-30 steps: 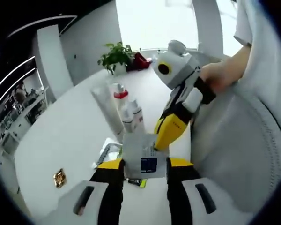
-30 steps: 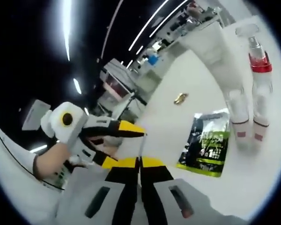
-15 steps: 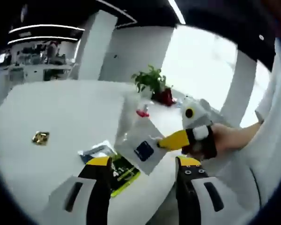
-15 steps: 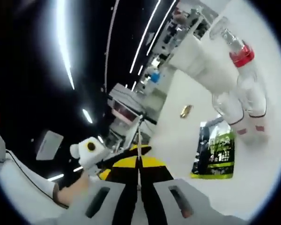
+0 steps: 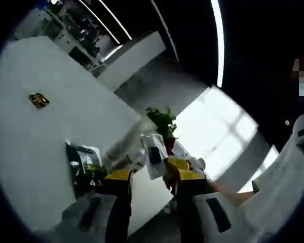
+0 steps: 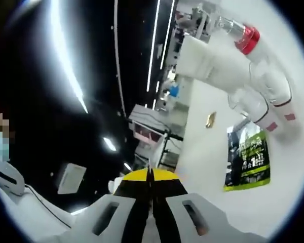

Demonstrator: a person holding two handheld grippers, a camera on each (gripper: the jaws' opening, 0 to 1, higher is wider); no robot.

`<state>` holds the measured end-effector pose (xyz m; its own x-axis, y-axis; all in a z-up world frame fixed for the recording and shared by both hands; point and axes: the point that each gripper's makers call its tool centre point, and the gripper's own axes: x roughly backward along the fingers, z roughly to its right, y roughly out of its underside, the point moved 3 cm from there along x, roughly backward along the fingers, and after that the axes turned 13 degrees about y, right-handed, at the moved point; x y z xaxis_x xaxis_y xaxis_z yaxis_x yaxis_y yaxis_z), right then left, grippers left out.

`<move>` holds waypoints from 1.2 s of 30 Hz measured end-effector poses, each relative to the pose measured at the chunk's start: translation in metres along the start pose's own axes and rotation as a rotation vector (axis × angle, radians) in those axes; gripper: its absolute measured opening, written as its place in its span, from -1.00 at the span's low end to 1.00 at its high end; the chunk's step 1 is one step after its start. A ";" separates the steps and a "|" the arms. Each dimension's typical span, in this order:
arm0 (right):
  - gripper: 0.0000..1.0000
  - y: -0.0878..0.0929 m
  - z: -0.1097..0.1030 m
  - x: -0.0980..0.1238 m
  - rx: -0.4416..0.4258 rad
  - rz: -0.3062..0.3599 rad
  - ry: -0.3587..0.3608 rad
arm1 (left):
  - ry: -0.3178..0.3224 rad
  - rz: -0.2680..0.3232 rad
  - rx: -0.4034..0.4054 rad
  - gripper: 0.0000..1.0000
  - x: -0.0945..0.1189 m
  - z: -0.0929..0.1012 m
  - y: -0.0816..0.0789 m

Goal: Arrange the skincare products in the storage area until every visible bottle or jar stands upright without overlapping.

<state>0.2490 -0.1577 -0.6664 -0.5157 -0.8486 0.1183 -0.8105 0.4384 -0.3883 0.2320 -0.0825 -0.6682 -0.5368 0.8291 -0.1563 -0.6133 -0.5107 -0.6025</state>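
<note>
- My right claw (image 6: 150, 178): jaws pressed together on the thin edge of a flat sachet (image 5: 153, 154). In the left gripper view this claw enters from the right, with the sachet, white with a dark blue label, raised off the counter (image 5: 25, 147).
- My left claw (image 5: 148, 182): jaws stand apart with nothing between them; the sachet hangs just beyond their tips, clear of both.
- A dark green packet (image 6: 247, 160) lies flat on the counter, near the counter's edge in the left gripper view.
- Three products stand close together just beyond the packet: a large white tube (image 6: 213, 58), a clear bottle with a red collar (image 6: 247, 39) and a smaller white bottle (image 6: 253, 109) with a red band. Whether they touch, I cannot tell.
- A small gold object (image 5: 38, 99) lies alone, well apart from the packet, with bare counter all around it.
- A potted plant (image 5: 163, 121) stands at the counter's far end, before a bright window.
</note>
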 end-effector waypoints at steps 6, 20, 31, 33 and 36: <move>-0.98 0.000 0.005 -0.001 -0.009 -0.002 0.015 | -0.007 -0.015 -0.010 -1.00 0.004 -0.001 -0.001; -0.61 0.001 0.010 -0.007 0.187 -0.061 0.083 | -0.059 -0.026 0.125 -1.00 0.013 -0.017 -0.003; -0.68 -0.035 0.008 -0.016 0.430 -0.149 0.134 | -0.049 -0.049 0.209 -1.00 0.016 -0.015 0.003; -0.71 -0.036 0.006 -0.018 0.495 -0.177 0.149 | -0.062 -0.051 0.208 -1.00 0.016 -0.015 0.004; -0.70 -0.032 0.002 -0.024 0.538 -0.214 0.156 | -0.067 -0.049 0.209 -1.00 0.017 -0.014 0.004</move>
<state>0.2880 -0.1515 -0.6584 -0.4242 -0.8303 0.3615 -0.6670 0.0165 -0.7449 0.2290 -0.0672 -0.6842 -0.5370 0.8403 -0.0743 -0.7422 -0.5124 -0.4320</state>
